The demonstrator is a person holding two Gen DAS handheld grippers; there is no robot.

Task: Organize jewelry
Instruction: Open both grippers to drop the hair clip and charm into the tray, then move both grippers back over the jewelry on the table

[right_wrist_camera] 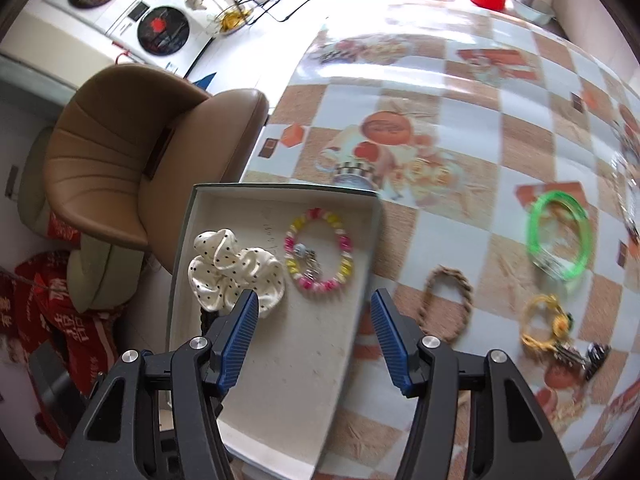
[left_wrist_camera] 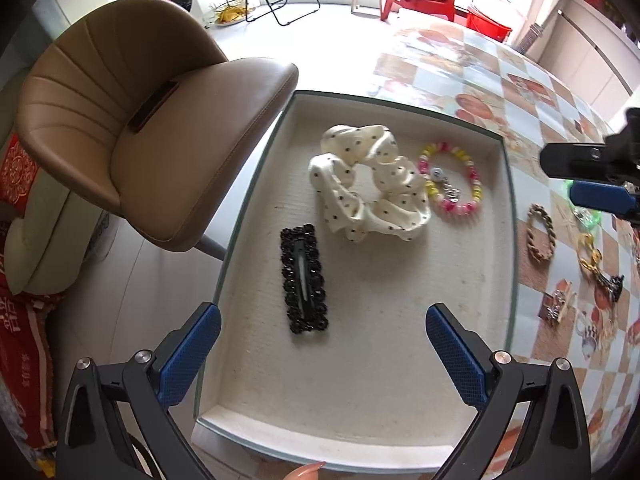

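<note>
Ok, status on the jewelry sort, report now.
Left gripper open, empty. Right gripper open, empty. Hair clip, scrunchie, bead bracelet in tray. Nothing blocking.

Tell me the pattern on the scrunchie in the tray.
The scrunchie is cream white with small black polka dots, clearest in the left wrist view.

Both grippers (left_wrist_camera: 323, 346) (right_wrist_camera: 311, 338): black frames, blue textured jaws, silver screws; long fingernail (left_wrist_camera: 306, 471) visible.

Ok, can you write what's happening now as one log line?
tray: clip, scrunchie, bead bracelet inside | table: braided band, green bangle | left gripper: open, empty | right gripper: open, empty
</note>
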